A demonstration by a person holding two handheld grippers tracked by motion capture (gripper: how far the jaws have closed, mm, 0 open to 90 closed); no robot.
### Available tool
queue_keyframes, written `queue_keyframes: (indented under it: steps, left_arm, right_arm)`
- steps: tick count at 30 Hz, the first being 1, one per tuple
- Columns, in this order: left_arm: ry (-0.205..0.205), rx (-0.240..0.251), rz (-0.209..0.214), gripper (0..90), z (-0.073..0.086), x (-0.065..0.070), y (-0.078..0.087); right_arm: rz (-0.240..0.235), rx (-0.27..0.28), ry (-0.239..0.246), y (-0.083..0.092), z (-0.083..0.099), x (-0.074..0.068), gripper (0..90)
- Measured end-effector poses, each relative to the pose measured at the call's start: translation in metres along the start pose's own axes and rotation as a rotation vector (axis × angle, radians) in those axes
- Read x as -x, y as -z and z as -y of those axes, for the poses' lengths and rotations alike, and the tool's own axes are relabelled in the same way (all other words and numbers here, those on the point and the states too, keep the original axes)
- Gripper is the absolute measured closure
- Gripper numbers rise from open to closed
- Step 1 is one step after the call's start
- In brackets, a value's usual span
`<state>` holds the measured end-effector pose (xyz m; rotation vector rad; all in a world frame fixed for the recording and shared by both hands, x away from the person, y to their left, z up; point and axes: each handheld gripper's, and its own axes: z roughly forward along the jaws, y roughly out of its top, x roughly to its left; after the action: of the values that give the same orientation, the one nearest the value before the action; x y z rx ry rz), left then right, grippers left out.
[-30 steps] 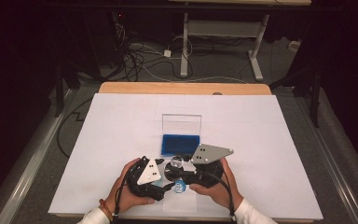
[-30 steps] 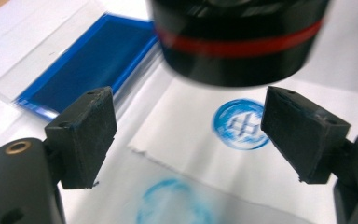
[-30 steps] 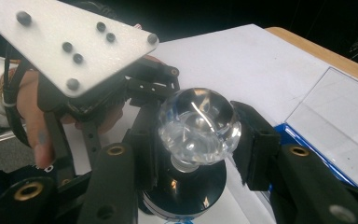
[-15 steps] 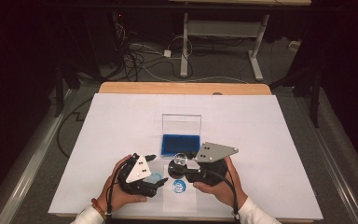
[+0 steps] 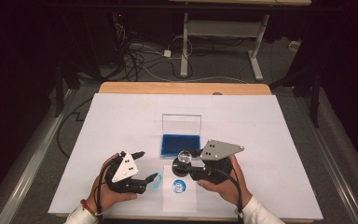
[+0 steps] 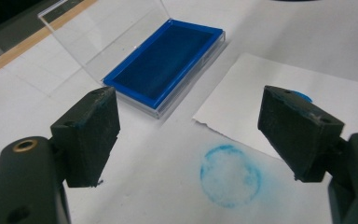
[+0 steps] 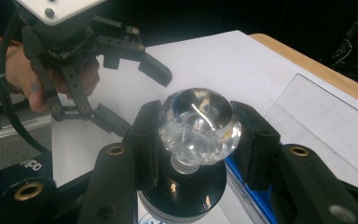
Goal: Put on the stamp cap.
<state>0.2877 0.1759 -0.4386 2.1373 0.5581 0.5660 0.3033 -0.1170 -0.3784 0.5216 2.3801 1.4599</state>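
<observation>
We see a white table (image 5: 121, 121) carrying everything. Near its middle lies an ink pad (image 5: 181, 144) with a deep blue bed, its clear lid (image 5: 182, 124) standing up behind it. Just in front of the pad lies a sheet of paper (image 5: 179, 201), which bears a sharp blue round print (image 5: 179, 187) and, beside it, a fainter smudged blue ring (image 6: 230, 175). Our right tongs (image 5: 184, 163) are closed on the clear glass knob of a round stamp (image 7: 198, 126), whose black base hangs over the paper's far edge, just beside the pad. Our left tongs (image 5: 145, 164) hold nothing; their jaws have just been closing a little but stand wide apart, low over the faint ring, with blue stains on the pads (image 6: 92, 133).
</observation>
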Motion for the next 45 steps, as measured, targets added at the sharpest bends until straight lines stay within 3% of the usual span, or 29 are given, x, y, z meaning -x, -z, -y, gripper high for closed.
queue_keyframes:
  steps: [9,11,17,24,38,40,45]
  left_arm:
    - [0.026,0.017,-0.039,20.0,0.014,-0.010,0.015]
    - [0.042,0.015,-0.029,19.3,0.018,-0.012,0.017]
    - [0.031,0.017,-0.015,18.0,0.025,-0.012,0.020]
    - [0.040,0.017,-0.025,16.1,0.033,-0.015,0.029]
    - [0.045,-0.041,-0.084,16.2,0.054,-0.018,0.041]
    - [0.063,-0.040,-0.097,16.7,0.057,-0.018,0.043]
    - [0.062,-0.049,-0.073,16.7,0.064,-0.016,0.044]
  right_arm:
    - [0.013,-0.003,-0.004,0.004,0.000,0.007,57.0]
    - [0.020,0.000,-0.003,0.005,-0.001,0.009,57.0]
    - [0.039,0.002,-0.006,0.011,-0.001,0.013,57.0]
    - [0.053,0.004,-0.008,0.015,-0.001,0.014,57.0]
    - [0.076,-0.006,-0.018,0.020,-0.001,0.018,57.0]
    - [0.083,-0.003,-0.020,0.021,-0.001,0.020,57.0]
    - [0.099,0.001,-0.019,0.023,-0.004,0.022,57.0]
